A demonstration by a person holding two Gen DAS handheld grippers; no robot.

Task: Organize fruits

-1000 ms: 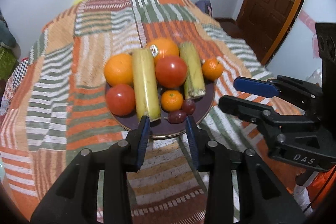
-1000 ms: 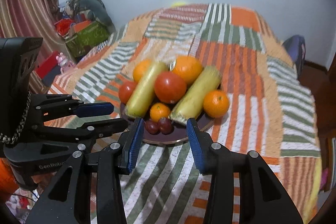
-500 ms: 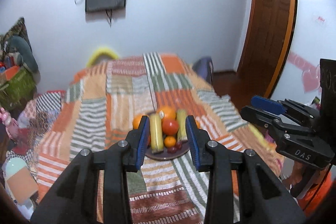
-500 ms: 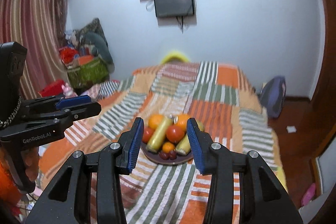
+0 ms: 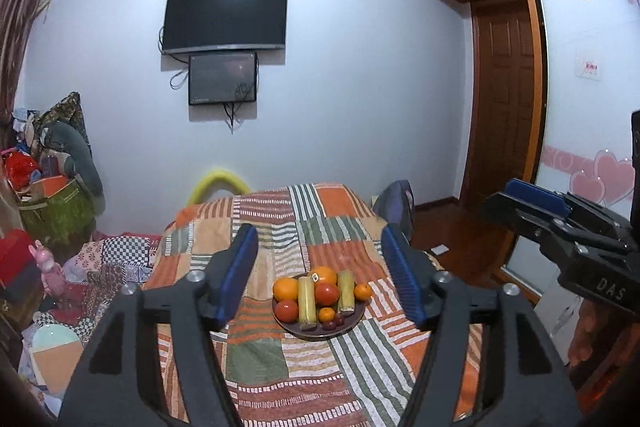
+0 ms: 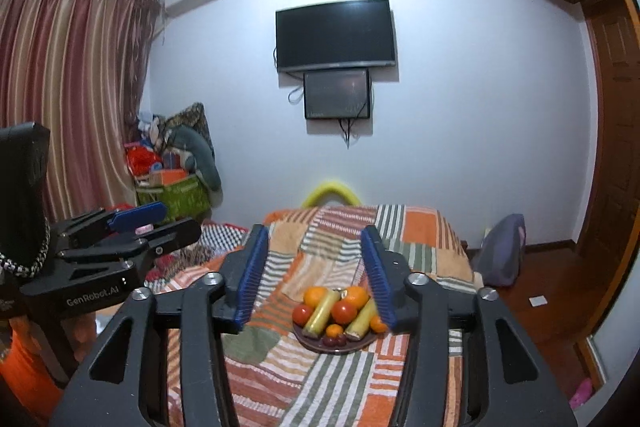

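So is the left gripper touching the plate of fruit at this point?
Apart. The left wrist view shows the left gripper held well back from the plate, striped bedcover between; its jaws are opening with nothing between them.

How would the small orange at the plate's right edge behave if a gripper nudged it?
The small orange is round and sits at the plate rim, so it would probably roll off onto the quilt. It is likely light and firm.

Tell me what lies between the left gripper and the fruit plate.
Only bare striped patchwork bedspread lies between the left gripper, jaws opening and empty, and the plate; the left wrist view shows it.
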